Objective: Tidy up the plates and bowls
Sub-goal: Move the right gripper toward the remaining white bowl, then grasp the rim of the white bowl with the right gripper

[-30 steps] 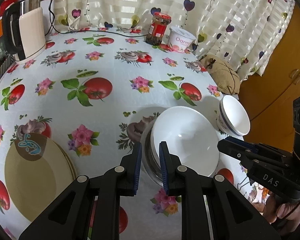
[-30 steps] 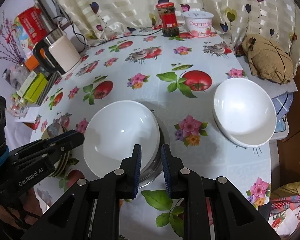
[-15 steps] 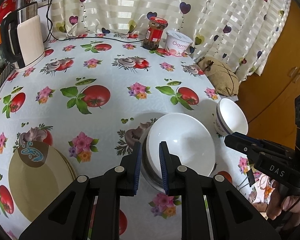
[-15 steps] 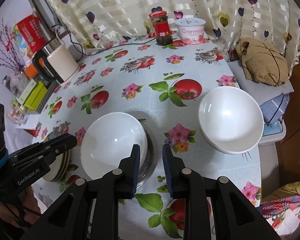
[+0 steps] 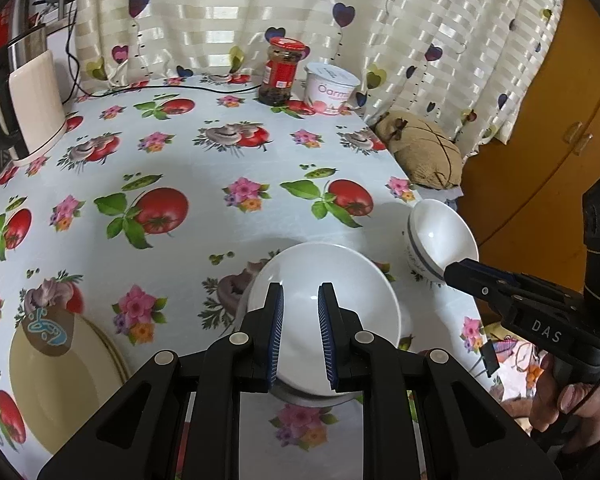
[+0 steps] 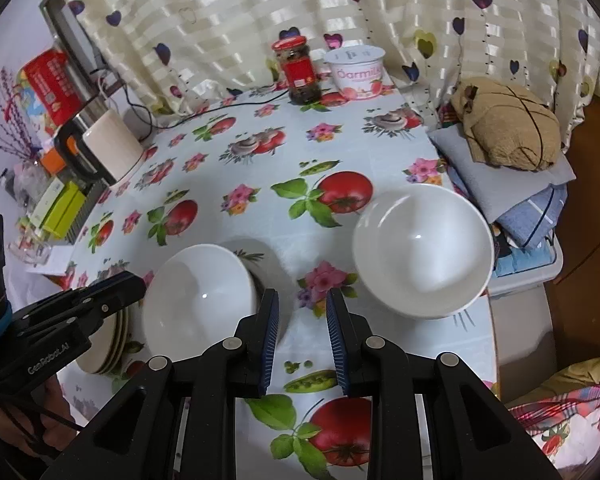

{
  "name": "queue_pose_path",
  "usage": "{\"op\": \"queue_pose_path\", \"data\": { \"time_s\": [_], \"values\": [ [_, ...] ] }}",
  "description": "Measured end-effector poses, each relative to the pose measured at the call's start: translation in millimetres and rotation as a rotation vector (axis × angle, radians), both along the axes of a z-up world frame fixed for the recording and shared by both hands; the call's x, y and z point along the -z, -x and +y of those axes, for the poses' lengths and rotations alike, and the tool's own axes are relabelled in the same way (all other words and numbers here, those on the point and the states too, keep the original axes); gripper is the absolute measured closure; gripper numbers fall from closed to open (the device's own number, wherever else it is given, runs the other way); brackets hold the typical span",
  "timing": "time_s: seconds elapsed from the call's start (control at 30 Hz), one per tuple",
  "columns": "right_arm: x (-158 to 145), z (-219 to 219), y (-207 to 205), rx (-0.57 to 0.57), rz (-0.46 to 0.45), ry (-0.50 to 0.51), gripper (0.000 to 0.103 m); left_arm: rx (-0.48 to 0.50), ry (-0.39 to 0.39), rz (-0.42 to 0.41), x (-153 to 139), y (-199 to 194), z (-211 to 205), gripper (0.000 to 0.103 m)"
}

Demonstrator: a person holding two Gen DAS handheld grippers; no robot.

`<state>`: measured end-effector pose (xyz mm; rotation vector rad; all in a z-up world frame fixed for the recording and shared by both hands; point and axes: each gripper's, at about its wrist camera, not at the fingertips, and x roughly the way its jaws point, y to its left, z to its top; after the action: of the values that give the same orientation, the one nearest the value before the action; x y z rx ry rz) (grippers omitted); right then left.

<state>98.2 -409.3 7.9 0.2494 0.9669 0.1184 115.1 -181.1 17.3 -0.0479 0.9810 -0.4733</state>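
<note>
At the far left of the worktop [image 5: 203, 168], a round top under a glossy cloth printed with tomatoes, flowers and mushrooms, stands one kettle [image 5: 23, 108] with a cream body and black handle. Nearer, at the left edge, lies a stack of plates [image 5: 55, 384], smooth and pale yellow with a blue motif near the rim; the right wrist view shows several rims [image 6: 115, 340], though the exact count cannot be told.

In the middle sits one wide white bowl [image 5: 332, 280], glazed and shallow, resting in what looks like a metal dish whose grey rim [image 5: 300, 398] peeks out beneath it. The left gripper [image 5: 300, 336] hangs over this bowl's near side, its black jaws with ribbed blue pads spread a little apart and holding nothing.

At the back stand one glass jar [image 5: 281, 72] with a red lid and label, and one white plastic tub [image 5: 330, 88] beside it.

To the right is a second white bowl [image 6: 422, 250], deeper and rounder, with a dark band around its outside, close to the worktop's right edge. The right gripper [image 6: 302, 340] hovers between the two bowls above the cloth, its jaws also spread and empty.

Past the edge, one tan cloth bundle [image 6: 508, 124] rests on folded grey and blue fabric [image 6: 524, 208].
</note>
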Motion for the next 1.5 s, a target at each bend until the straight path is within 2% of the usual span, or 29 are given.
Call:
{"op": "queue_pose_path", "data": {
  "time_s": [0.47,0.6,0.73,1.2,1.33,1.5],
  "values": [
    [-1.4,-25.4,2.9,0.064,-0.022,0.001,0.078,0.074,0.005,-0.013,-8.4,-7.8,-35.5,0.084],
    [-1.5,-35.9,4.9,0.091,-0.043,-0.005,0.07,0.096,0.004,-0.016,-9.8,-12.2,-50.2,0.084],
    [-1.6,-51.1,6.6,0.125,-0.051,-0.003,0.068,0.121,0.012,-0.008,-9.2,-16.9,-67.0,0.084],
    [14.7,-91.8,4.2,0.216,-0.008,0.01,0.068,0.182,0.026,0.071,8.1,-34.4,-116.2,0.084],
    [21.3,-98.7,1.9,0.224,0.005,0.006,0.068,0.178,0.04,0.105,14.8,-40.5,-123.5,0.08],
    [29.9,-103.0,-1.9,0.227,0.023,-0.005,0.068,0.178,0.042,0.133,21.7,-45.5,-134.8,0.079]
  ]
}}
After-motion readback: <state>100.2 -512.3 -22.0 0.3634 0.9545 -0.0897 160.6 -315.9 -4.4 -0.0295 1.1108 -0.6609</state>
